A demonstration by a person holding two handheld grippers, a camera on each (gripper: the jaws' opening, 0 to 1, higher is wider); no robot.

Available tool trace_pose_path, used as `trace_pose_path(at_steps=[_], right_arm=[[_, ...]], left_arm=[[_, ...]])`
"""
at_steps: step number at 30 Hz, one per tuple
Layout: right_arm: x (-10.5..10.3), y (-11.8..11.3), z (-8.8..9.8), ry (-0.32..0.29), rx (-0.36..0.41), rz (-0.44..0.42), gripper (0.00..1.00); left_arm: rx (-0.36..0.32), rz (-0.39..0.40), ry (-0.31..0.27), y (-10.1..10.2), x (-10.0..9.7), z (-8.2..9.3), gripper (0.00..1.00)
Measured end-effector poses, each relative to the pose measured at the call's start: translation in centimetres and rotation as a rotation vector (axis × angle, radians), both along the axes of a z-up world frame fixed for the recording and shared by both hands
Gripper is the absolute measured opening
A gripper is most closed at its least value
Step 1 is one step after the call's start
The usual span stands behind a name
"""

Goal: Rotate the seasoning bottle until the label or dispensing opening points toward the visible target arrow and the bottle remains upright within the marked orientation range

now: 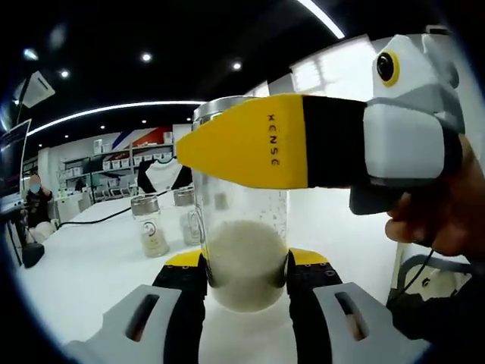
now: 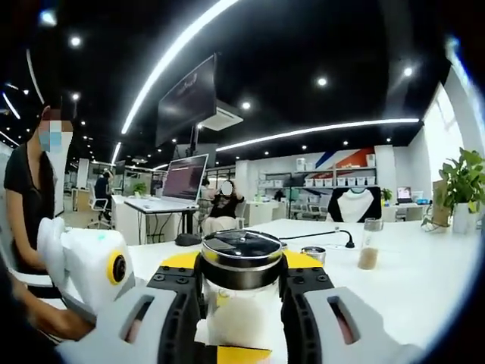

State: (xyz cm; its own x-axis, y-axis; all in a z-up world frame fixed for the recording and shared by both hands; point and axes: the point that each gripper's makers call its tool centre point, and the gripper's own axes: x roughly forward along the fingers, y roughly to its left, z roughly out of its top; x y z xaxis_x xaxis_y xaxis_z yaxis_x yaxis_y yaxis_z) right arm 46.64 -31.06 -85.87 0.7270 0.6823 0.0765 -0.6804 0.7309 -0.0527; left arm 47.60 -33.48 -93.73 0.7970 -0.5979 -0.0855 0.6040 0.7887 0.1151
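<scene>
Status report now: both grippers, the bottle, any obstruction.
Left gripper shut on seasoning bottle low. Right gripper shut on its lid. Bottle upright. Spare jars behind, apart.

Looks like an open-plan office or showroom kind of space; long white tables (image 2: 424, 273), a laptop (image 2: 184, 180) on a desk with people sitting behind it, a big screen (image 2: 188, 102) hanging from the dark ceiling with strip lights (image 2: 176, 51) and spotlights; shelves (image 2: 333, 180) of boxes along the back wall, a potted plant (image 2: 461, 186) by the window
</scene>
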Motion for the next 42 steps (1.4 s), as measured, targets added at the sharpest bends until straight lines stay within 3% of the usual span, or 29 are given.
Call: trace_pose_path(at_steps=[4,8,11,17,21,26,29,36,42], right_arm=[[-0.1,-1.0,0.0,0.042,0.057,0.05,0.37],[-0.4,-2.0,0.1,0.084,0.113,0.15,0.37],[-0.7,-2.5,0.4,0.106,0.153,0.202,0.37],[-2.8,-2.9,1.2,0.063,0.161,0.375,0.37],[-3.8,-3.0,1.2,0.064,0.144,0.439,0.37],[-4.0,-2.6,1.0,0.058,0.115,0.434,0.37],[-3.8,-2.1,1.0,0.019,0.079,0.396,0.38],[-2.5,-1.5,1.1,-0.005,0.066,0.282,0.37],[-1.3,-1.4,1.1,-0.005,0.148,0.152,0.37]], left_arm=[[0.008,-0.119,-0.008,-1.0,-0.7,0.1,0.44],[-0.072,-0.24,0.021,-1.8,-1.6,0.6,0.43],[-0.089,-0.289,0.005,-2.0,-2.2,1.2,0.43],[-0.134,-0.41,0.025,-2.9,-3.9,1.8,0.42],[-0.12,-0.446,0.034,-3.4,-4.6,1.8,0.43],[-0.093,-0.414,0.051,-3.8,-4.5,1.5,0.43],[-0.063,-0.331,0.023,-3.4,-3.5,1.4,0.42],[-0.065,-0.199,0.0,-2.2,-2.0,1.5,0.42],[-0.057,-0.068,-0.044,-1.1,-0.9,1.7,0.42]])
